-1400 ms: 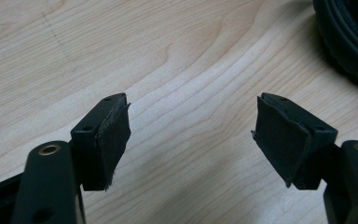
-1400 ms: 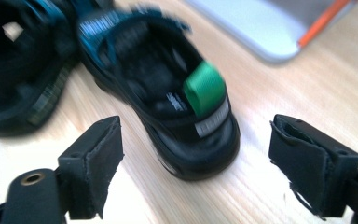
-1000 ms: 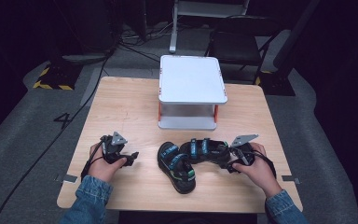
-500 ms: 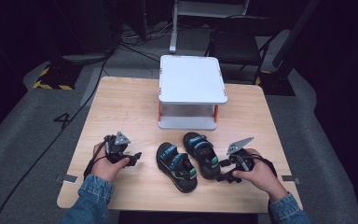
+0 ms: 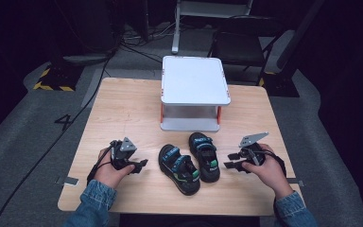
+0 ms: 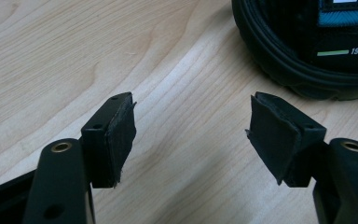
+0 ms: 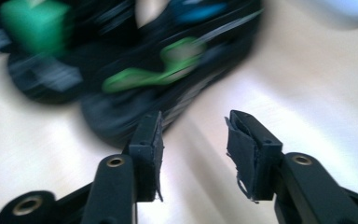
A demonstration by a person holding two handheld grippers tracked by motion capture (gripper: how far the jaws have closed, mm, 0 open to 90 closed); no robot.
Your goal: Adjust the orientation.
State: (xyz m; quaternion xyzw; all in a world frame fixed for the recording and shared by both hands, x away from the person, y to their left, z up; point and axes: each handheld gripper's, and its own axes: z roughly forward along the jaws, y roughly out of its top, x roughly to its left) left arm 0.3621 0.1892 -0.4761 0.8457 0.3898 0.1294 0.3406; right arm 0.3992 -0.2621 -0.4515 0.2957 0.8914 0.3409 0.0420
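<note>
Two black sandals with blue and green straps lie side by side near the table's front edge: the left sandal (image 5: 179,169) slants, the right sandal (image 5: 205,155) points away. My left gripper (image 5: 140,165) rests open just left of them. In the left gripper view, the left gripper (image 6: 191,135) has bare wood between its pads and a sandal's edge (image 6: 303,56) ahead; its jaws have just been closing a little. My right gripper (image 5: 230,161) is open beside the right sandal. In the right gripper view, the right gripper (image 7: 193,149) holds nothing, its jaws narrowing, with blurred sandals (image 7: 135,70) ahead.
A white two-tier stand (image 5: 194,80) with orange posts sits at the back middle of the wooden table (image 5: 123,104). Cables and a chair are on the dark floor beyond. Bare wood lies left and right of the stand.
The right sandal swung from lying crosswise to pointing away beside the left one. My right gripper has drawn back from it to the right, its jaws narrower. The left hand has kept still.
</note>
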